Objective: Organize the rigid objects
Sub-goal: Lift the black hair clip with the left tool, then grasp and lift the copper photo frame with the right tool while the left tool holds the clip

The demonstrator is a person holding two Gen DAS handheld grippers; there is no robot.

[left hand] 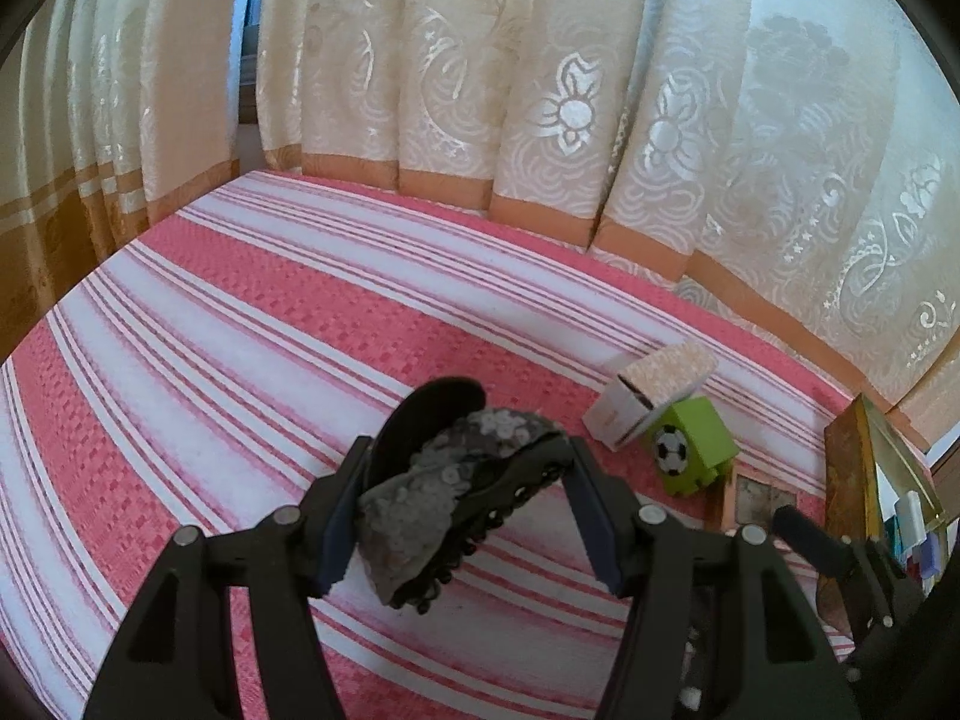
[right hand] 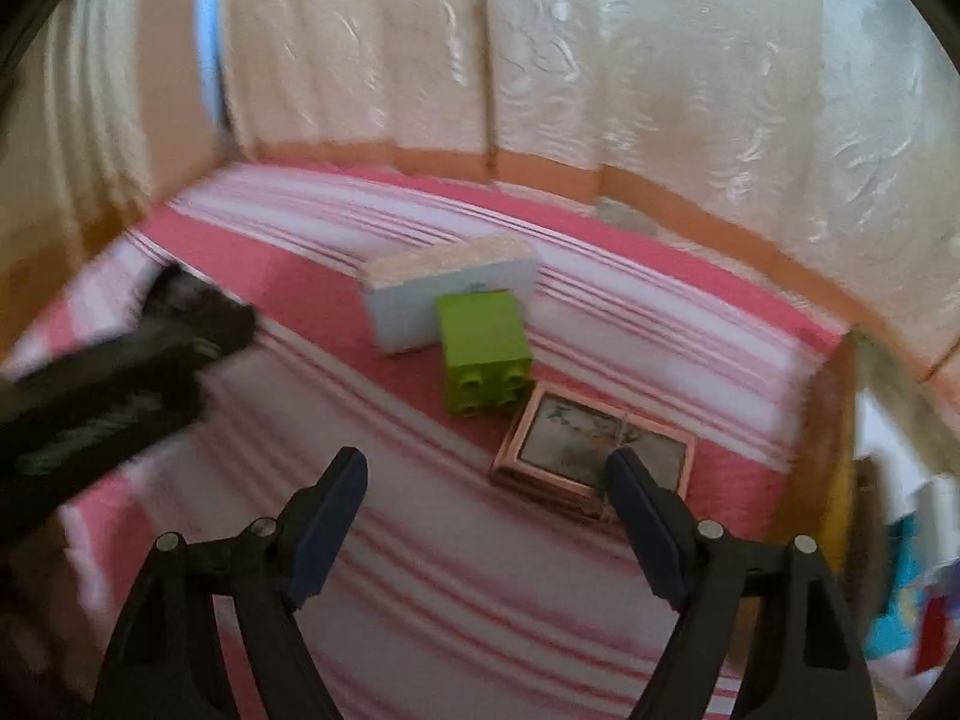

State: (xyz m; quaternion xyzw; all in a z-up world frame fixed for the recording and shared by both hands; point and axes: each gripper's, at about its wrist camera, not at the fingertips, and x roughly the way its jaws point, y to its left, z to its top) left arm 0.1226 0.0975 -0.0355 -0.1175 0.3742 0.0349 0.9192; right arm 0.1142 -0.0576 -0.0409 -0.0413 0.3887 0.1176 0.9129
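My left gripper point(left hand: 462, 510) is shut on a black shoe with a grey sequined upper point(left hand: 456, 480) and holds it above the pink-and-white striped bedcover point(left hand: 240, 330). To the right lie a green block with a football picture point(left hand: 690, 450), a white box with a beige glitter lid point(left hand: 648, 396) and a copper-framed square box point(left hand: 756, 498). In the right wrist view my right gripper point(right hand: 487, 462) stands open with only bedcover between its fingers. The copper-framed box point(right hand: 591, 450) lies just beyond its right finger, with the green block point(right hand: 483, 348) and the white box point(right hand: 444, 294) farther back.
Cream patterned curtains point(left hand: 540, 90) hang along the far edge of the bed. A brown-gold open container point(left hand: 846, 468) with colourful items stands at the right edge point(right hand: 828, 420). The blurred left gripper point(right hand: 180, 324) crosses the left side of the right wrist view.
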